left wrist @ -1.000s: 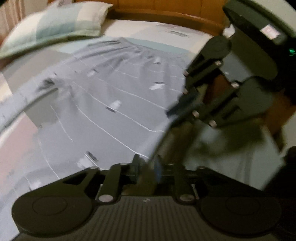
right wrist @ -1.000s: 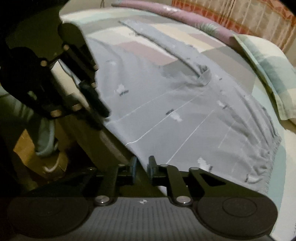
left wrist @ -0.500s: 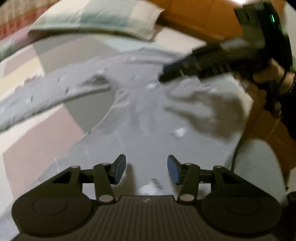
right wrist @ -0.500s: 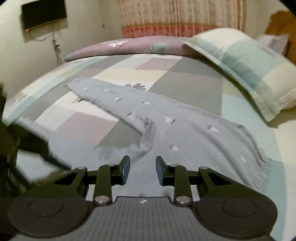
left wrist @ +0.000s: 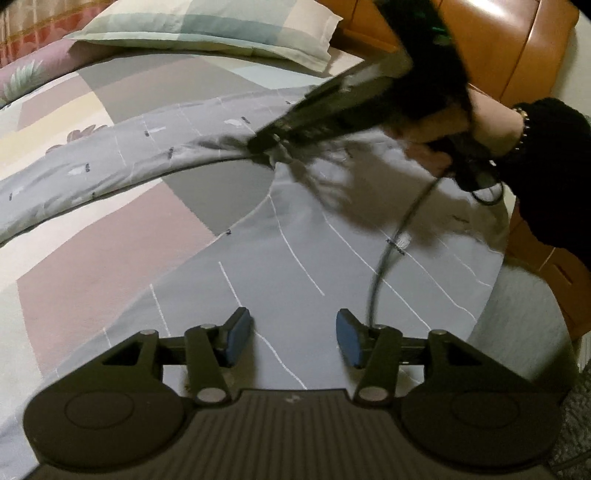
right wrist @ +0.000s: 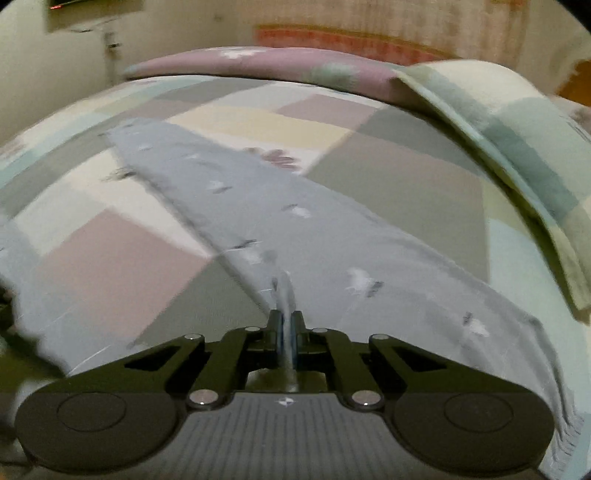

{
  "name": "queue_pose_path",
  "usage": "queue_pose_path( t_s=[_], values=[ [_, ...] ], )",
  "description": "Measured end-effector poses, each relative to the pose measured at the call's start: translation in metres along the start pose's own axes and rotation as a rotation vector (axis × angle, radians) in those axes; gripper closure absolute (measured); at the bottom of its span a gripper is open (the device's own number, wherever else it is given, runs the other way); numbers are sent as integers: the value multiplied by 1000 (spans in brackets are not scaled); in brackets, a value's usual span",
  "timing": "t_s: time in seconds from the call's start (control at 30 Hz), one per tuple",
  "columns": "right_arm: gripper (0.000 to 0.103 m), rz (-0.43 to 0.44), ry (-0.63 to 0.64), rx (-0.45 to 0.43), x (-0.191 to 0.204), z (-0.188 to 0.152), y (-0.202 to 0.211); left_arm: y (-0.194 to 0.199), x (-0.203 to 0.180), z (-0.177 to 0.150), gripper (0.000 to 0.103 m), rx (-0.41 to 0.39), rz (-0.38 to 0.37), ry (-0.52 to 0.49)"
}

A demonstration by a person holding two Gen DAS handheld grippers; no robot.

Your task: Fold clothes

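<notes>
Patchwork bedspread (left wrist: 110, 236) beneath grey patterned trousers (left wrist: 295, 258), pillow (left wrist: 207, 29) beyond. Left gripper (left wrist: 293, 338): fingers apart, hovering over one trouser leg, empty. Ahead and to its right, right gripper (right wrist: 284, 332): clamped on a raised pinch of cloth at the crotch, other leg stretching away forward-left.

The trousers (left wrist: 295, 258) are pale grey with thin white lines and small white-and-dark marks. The bedsheet (left wrist: 92, 258) is a patchwork of mauve, grey, cream, pale yellow and light teal blocks, with a purple flower print. The pillow (left wrist: 221, 29) is checked in cream, teal and pale green. The headboard (left wrist: 517, 48) is orange-brown wood. The left gripper (left wrist: 294, 338) is black with blue pads (left wrist: 238, 336). The sleeve (left wrist: 554, 166) is black.
</notes>
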State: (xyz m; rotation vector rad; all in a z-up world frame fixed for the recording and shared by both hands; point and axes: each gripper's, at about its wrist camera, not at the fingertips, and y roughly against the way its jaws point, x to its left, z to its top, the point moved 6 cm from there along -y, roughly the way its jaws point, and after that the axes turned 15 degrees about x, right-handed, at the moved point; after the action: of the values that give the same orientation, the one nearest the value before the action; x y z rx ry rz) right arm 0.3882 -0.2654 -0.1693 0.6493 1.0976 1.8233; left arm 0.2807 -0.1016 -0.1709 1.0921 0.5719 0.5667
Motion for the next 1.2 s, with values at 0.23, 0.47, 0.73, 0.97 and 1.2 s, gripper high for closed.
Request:
queue_pose_path(
  t_s=[0.23, 0.47, 0.73, 0.97, 1.2],
  values=[
    [82, 126, 168, 67, 26, -14, 16, 2, 6, 1, 44, 0, 1, -10],
    [78, 137, 12, -21, -5, 9, 21, 8, 8, 4, 43, -23, 6, 6],
    [75, -42, -146, -9, -102, -11, 28, 9, 13, 28, 39, -51, 39, -24],
    [58, -171, -269, 15, -181, -29, 28, -5, 2, 60, 39, -82, 8, -34],
    [99, -121, -266, 67, -210, -33, -6, -20, -9, 68, 39, -57, -24, -58]
  ],
)
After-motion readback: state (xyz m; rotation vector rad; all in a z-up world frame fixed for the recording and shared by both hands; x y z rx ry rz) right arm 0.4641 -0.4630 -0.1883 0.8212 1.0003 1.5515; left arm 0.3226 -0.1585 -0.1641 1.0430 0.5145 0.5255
